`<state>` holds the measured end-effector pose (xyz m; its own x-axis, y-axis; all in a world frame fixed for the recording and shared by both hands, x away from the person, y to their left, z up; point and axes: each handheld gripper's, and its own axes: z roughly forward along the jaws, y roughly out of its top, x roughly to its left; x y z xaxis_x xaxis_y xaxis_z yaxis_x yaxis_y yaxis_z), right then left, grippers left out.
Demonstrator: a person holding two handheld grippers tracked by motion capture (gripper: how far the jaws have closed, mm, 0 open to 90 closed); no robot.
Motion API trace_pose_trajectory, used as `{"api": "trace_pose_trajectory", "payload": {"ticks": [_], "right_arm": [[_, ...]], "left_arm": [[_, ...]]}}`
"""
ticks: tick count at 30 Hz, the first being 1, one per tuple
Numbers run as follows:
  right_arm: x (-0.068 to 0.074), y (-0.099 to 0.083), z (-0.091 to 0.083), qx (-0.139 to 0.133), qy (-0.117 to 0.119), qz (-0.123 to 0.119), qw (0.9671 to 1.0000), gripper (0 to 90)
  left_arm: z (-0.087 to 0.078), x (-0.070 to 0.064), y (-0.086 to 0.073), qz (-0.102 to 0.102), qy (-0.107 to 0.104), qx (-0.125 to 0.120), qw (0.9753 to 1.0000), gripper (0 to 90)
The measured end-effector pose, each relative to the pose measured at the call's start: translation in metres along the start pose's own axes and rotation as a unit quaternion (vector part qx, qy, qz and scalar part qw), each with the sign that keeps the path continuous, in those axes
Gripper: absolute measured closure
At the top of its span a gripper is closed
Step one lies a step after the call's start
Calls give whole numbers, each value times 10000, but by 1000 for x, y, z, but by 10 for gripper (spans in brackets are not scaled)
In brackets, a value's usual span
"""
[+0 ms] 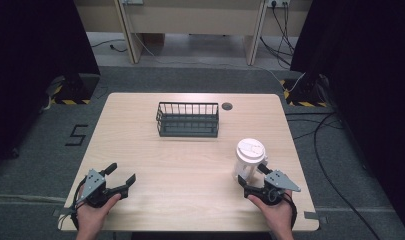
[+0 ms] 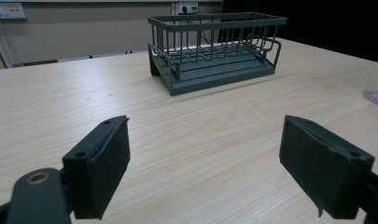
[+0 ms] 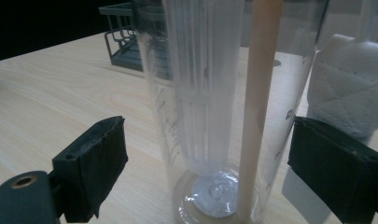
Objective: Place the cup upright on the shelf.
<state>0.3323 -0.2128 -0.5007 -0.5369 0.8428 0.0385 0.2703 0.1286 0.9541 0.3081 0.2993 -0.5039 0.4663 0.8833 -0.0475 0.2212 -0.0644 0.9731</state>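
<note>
- Pale wooden table [image 1: 190, 165] stands on grey carpet, with dark curtains at both sides.
- Dark grey wire basket [image 1: 188, 119] sits toward the table's far middle, well apart from both grippers.
- Clear plastic pitcher with a white lid [image 1: 249, 159] stands upright near the right front edge.
- Right gripper [image 1: 253, 176] sits at the pitcher's base, jaws spread on either side of it; the right gripper view shows gaps on both sides.
- Left gripper [image 1: 121, 174] rests at the left front, jaws spread wide over bare wood.

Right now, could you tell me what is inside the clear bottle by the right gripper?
Inside the clear bottle stand a frosted ribbed tube and a beige straw reaching its base. The white lid hides their tops.
</note>
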Motion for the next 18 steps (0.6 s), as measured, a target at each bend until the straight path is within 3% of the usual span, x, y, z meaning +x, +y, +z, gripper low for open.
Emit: {"api": "trace_pose_trajectory", "payload": {"ticks": [9, 18], "right_arm": [[-2, -2, 20, 0, -123, -37, 9999, 104], [-2, -2, 28, -82, -114, -39, 9999, 160]], "left_arm": [[0, 0, 0, -13, -8, -4, 10000, 160], [1, 0, -1, -12, -32, 1, 10000, 164]]}}
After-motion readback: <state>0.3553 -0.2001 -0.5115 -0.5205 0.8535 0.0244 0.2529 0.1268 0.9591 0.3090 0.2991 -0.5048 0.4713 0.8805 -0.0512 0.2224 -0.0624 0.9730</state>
